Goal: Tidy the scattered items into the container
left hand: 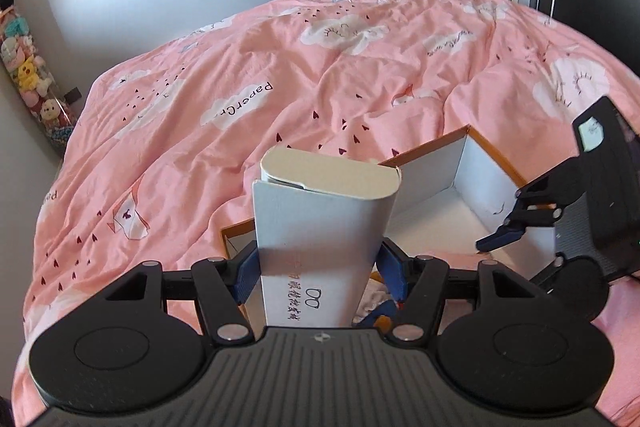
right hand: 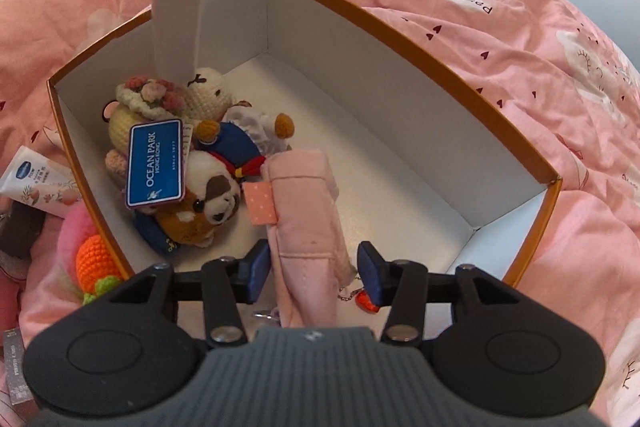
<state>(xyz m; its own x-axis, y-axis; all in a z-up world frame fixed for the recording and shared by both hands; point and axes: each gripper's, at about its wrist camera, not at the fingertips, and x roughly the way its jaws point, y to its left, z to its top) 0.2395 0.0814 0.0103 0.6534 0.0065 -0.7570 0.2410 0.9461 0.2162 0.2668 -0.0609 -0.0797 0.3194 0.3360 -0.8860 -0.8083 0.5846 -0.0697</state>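
Note:
An open box (right hand: 420, 39) with an orange rim and white inside lies on the pink bed; it also shows in the left wrist view (left hand: 472, 163). My left gripper (left hand: 318, 267) is shut on a tall grey glasses box (left hand: 320, 223) and holds it upright over the container's near end; the same box (right hand: 176, 23) hangs over the plush toys in the right wrist view. My right gripper (right hand: 314, 267) is open around a pink fabric pouch (right hand: 308, 211) that lies inside the container. Plush toys (right hand: 200, 163) with a blue Ocean Park tag (right hand: 156, 163) lie in the container's left end.
Outside the container's left wall lie a hand cream tube (right hand: 36, 187), a pink and orange crochet toy (right hand: 88, 251) and a photo card box (right hand: 16, 367). A rumpled pink duvet (left hand: 280, 75) covers the bed. A tube of plush toys (left hand: 32, 71) stands by the wall.

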